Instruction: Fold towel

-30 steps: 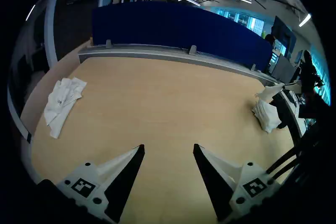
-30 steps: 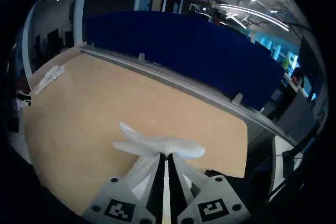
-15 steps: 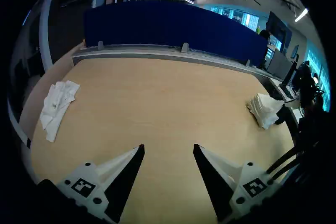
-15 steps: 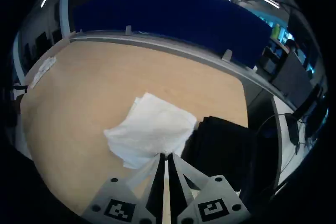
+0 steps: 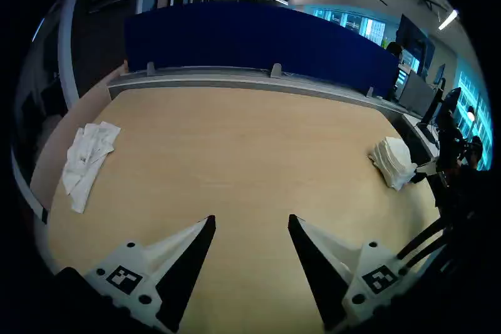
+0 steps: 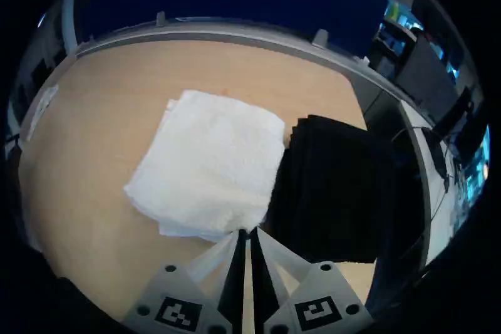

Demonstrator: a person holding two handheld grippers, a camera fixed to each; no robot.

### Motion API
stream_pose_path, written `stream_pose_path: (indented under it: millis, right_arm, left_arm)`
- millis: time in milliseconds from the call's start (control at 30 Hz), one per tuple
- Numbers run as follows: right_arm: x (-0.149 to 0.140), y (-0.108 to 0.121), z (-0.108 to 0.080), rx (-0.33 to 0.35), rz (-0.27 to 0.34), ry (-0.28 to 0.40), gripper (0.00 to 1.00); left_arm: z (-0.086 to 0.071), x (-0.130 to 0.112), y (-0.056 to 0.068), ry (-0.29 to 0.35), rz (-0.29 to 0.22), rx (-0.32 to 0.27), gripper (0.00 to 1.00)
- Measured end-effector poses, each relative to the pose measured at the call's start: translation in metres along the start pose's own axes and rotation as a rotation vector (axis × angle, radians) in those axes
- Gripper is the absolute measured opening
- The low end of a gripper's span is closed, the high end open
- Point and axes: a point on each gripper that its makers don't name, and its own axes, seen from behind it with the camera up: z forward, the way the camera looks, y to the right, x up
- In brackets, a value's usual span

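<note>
The right gripper (image 6: 247, 235) is clenched, its two fingers pressed together on the near corner of the folded white towel (image 6: 213, 161). The towel lies flat on the wooden tabletop (image 6: 94, 165), a neat layered square just beyond the fingertips. Its right edge touches a stack of black cloth (image 6: 335, 190), which sits at the right end of the tabletop.

In the left gripper view, the left gripper (image 5: 250, 220) is released, its fingers spread wide apart with bare wood between them and nothing in its grasp. It hangs over the near middle of the tabletop. Farther off to the left, near the edge, lies a crumpled white cloth (image 5: 87, 155). The folded towel sits well apart from it, at the far right side. A blue partition (image 5: 263, 39) runs along the far edge of the tabletop.
</note>
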Motion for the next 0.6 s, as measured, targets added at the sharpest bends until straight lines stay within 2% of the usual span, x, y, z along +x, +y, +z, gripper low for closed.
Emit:
stream_pose_path:
  millis: [100,300,600]
  right_arm:
    - [-0.006,-0.002,0.002,-0.004,0.033,0.001,0.05]
    - [-0.007,-0.002,-0.002,-0.014,0.058,0.034,0.09]
    - [-0.004,-0.001,-0.016,-0.027,0.055,0.078,0.14]
  left_arm:
    - [-0.001,0.000,-0.002,-0.001,0.003,0.003,0.86]
    - [0.001,0.001,-0.001,-0.002,0.007,-0.001,0.86]
    - [0.004,0.005,0.010,0.000,0.023,-0.025,0.86]
